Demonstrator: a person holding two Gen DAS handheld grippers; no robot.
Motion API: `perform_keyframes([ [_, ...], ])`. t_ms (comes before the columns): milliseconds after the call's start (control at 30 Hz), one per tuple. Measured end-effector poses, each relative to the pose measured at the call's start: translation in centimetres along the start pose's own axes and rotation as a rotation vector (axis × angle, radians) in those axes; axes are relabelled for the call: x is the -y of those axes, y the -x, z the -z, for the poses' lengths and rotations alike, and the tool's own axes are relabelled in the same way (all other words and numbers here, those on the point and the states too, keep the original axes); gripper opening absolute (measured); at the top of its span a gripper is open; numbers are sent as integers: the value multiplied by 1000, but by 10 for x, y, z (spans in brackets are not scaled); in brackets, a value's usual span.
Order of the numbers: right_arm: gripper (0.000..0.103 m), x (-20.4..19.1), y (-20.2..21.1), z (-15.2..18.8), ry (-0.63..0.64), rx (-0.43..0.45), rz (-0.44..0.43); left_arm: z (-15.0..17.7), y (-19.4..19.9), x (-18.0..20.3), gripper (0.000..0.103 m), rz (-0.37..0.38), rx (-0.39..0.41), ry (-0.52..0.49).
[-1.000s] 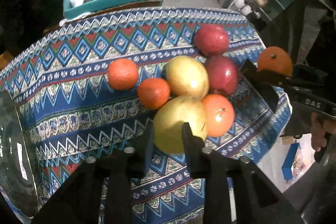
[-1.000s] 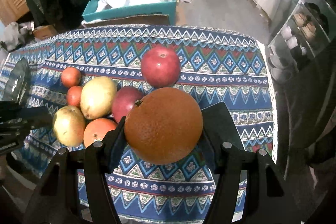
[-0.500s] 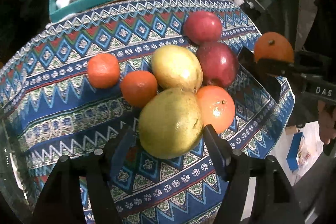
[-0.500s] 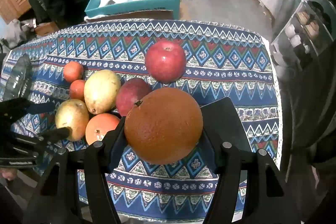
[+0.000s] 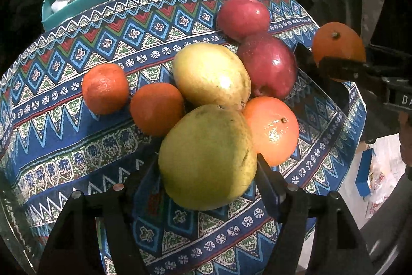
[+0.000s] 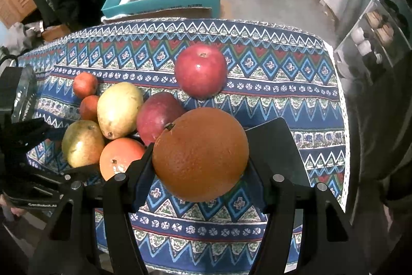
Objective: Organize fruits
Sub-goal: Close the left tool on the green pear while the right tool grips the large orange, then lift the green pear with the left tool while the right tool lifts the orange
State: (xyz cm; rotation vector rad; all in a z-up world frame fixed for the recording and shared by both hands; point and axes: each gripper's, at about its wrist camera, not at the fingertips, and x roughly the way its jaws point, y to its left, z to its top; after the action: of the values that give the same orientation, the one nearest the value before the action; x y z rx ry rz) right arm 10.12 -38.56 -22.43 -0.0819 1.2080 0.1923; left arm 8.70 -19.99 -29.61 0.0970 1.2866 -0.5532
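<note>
The left gripper jaws have just been opened and are now set around the near pear, pads close, squeeze not confirmed. A large orange is kept clamped by the right gripper, raised over the tablecloth. Grab looks imminent. Pear is crowded by the pale orange; free cloth is seen right of the pile.
</note>
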Motion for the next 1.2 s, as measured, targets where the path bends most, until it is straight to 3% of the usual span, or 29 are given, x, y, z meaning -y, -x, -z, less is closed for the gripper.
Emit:
perform_keyframes([
  [367,63,-8,11,-5,5,50,5,8,14,-1,73,-26,41,-32],
  [1200,63,-51,131,-25,38,343,-23,5,187,-1,73,-109,342,-4],
])
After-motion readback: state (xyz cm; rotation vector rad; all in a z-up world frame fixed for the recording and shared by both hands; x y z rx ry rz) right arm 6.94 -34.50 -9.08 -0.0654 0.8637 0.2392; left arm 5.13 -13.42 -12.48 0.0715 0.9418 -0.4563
